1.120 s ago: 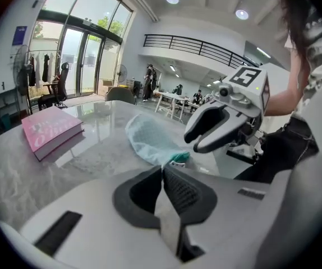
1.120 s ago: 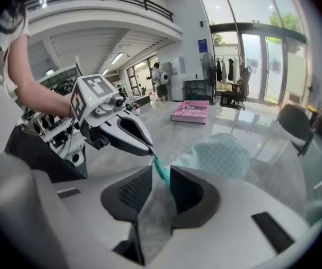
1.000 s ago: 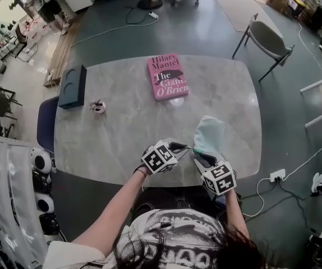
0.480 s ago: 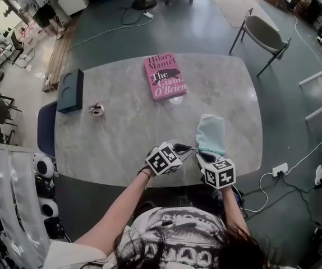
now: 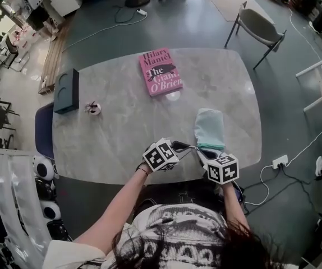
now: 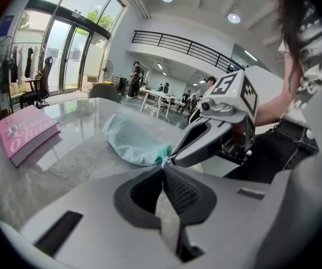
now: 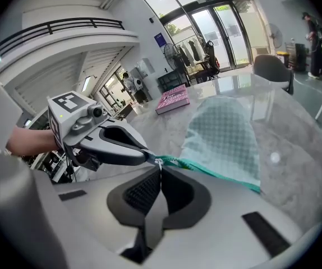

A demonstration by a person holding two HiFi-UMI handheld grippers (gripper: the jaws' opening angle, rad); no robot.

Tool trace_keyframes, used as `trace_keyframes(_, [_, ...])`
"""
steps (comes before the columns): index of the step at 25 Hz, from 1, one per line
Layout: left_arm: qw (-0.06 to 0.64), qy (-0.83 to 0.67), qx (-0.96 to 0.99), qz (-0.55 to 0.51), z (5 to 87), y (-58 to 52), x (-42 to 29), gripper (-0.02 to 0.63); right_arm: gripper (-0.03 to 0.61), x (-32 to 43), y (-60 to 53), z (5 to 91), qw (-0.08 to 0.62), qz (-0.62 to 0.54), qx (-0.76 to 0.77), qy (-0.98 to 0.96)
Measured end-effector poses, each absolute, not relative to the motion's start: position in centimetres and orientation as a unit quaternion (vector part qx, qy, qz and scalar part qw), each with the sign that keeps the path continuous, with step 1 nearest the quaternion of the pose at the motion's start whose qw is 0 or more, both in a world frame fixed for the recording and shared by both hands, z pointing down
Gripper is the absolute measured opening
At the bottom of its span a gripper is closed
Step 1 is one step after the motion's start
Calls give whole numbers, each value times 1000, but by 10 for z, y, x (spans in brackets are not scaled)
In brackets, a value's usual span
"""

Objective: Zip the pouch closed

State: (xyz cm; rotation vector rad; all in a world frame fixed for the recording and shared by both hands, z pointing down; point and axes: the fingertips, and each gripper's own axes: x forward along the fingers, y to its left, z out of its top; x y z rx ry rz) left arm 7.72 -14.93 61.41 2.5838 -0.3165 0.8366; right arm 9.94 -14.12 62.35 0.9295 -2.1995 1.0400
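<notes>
**Pouch pinched at its near corner by both grippers**

Pouch (image 5: 210, 129) is laid on the table (image 5: 122, 133), close to the front edge on the person's right. Its teal zip (image 7: 206, 168) is seen running along one edge to the near corner, where both grippers meet. The left gripper (image 6: 164, 162) has just been closing, and its jaws are now drawn together on a small pale piece at the zip's end. The right gripper (image 7: 159, 162) is likewise clamped at that same spot, tip against tip. Which one has the slider and which the tape end cannot be told, nor how much of the zip is closed.

The step in hand is judged to be the securing of both holds before the pull. To be done well, the tape end should be kept still and taut by one gripper. The slider should be drawn by the other straight along the zip line, low over the fabric, so that no cloth is caught. Both pinches should be kept firm, as the pieces held are small. The book (image 5: 161, 73) lies well apart and is not in the way.
</notes>
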Motion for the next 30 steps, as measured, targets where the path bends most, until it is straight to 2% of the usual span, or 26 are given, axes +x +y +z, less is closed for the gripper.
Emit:
trace_keyframes(17, [168, -75, 928, 323, 615, -145, 71, 12, 8, 124, -136, 638, 278, 399, 376, -789])
trace_keyframes(30, [161, -97, 920, 343, 617, -159, 44, 12, 6, 192, -144, 669, 343, 382, 434, -740])
